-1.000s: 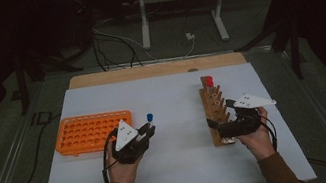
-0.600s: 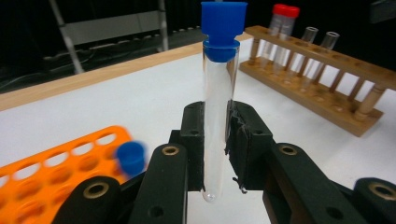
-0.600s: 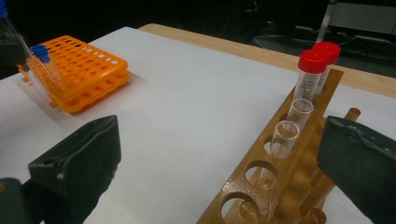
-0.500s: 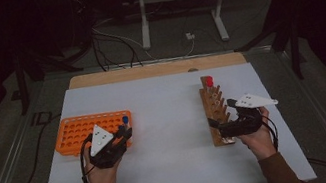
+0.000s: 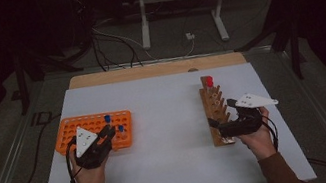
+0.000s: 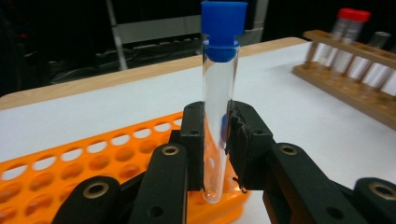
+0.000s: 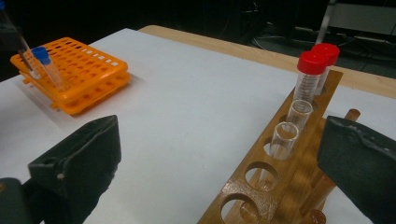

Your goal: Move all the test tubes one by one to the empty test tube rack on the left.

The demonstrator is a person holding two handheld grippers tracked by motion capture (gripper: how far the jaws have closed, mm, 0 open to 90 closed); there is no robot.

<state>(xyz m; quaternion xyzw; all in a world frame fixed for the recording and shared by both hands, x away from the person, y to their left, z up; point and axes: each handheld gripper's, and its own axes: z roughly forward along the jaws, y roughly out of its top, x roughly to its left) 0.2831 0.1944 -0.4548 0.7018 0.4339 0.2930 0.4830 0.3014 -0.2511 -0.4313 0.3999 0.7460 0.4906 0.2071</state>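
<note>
My left gripper (image 5: 105, 131) is shut on an upright clear test tube with a blue cap (image 6: 223, 21), pads pressing its lower half (image 6: 217, 140). The tube's bottom end hangs at the near right corner of the orange rack (image 5: 80, 124) (image 6: 93, 154); I cannot tell if it is in a hole. Another blue-capped tube (image 5: 120, 128) (image 7: 44, 60) stands in that rack. My right gripper (image 5: 221, 129) (image 7: 222, 140) is open with wide jaws at the near end of the wooden rack (image 5: 215, 112) (image 7: 261, 196), which carries two red-capped tubes (image 7: 312, 63) and two uncapped ones (image 7: 282, 135).
The racks stand on a white board (image 5: 169, 136) with a wooden strip (image 5: 157, 69) along its far edge. Beyond the table are a metal stand (image 5: 177, 12) and cables (image 5: 116, 39) on the floor. Bare board lies between the two racks.
My left gripper has carried the blue-capped tube leftward from the middle of the board to the orange rack's near right corner. The right gripper has stayed by the wooden rack.
</note>
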